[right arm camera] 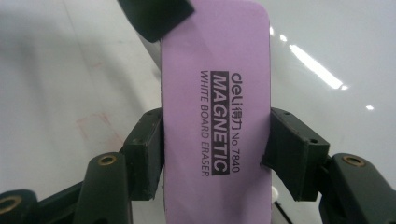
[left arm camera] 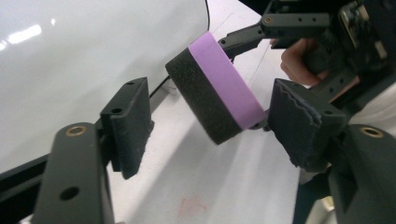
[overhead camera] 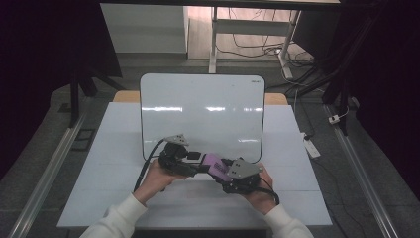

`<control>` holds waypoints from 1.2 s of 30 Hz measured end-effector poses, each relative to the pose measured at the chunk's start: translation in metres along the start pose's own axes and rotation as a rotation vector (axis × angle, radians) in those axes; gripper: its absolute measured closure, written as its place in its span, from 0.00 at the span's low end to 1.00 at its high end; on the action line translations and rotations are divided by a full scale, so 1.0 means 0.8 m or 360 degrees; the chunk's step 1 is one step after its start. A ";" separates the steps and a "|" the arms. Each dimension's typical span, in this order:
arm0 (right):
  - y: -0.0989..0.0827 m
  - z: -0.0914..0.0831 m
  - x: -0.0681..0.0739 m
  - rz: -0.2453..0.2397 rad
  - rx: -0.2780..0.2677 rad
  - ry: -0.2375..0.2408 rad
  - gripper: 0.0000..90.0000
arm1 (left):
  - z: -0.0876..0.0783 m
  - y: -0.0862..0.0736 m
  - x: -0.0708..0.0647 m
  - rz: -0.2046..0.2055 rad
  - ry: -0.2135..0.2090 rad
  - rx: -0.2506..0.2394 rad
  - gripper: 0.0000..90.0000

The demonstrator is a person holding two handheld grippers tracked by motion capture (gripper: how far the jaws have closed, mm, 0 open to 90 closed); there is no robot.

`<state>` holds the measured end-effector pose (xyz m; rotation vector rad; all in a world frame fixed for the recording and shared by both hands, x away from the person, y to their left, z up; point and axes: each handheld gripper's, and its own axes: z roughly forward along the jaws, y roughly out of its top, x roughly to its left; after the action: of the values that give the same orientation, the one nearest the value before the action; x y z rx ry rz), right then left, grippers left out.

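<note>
A purple whiteboard eraser (overhead camera: pixel 214 166) with a black felt side hangs above the white table (overhead camera: pixel 119 148), just in front of the whiteboard (overhead camera: pixel 198 109). My right gripper (overhead camera: pixel 221 171) is shut on it: in the right gripper view both pads (right arm camera: pixel 149 140) press the long sides of the eraser (right arm camera: pixel 215 93), printed face up. My left gripper (overhead camera: pixel 199 161) comes from the left and stands open. In the left gripper view the eraser (left arm camera: pixel 219 93) sits tilted between its jaws with a gap on the left side. The right gripper's body (left arm camera: pixel 303 28) shows behind it.
The whiteboard (left arm camera: pixel 70 56) lies flat across the table's far half, blank and glossy. A faint reddish smudge (left arm camera: pixel 191 205) marks the table below the eraser. Beyond the table are desk legs and loose cables (overhead camera: pixel 257 47) on the floor. A power strip (overhead camera: pixel 312 147) lies at the right.
</note>
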<state>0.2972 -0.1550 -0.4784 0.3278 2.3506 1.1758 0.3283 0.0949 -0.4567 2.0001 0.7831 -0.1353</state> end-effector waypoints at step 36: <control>0.005 -0.002 0.055 -0.0274 0.0069 -0.0485 0.42 | -0.002 0.005 0.016 -0.0356 -0.0108 -0.0216 0.70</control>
<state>0.2589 -0.1355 -0.4881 0.2904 2.0946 0.9243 0.3401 0.1008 -0.4579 1.7683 0.9458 -0.2714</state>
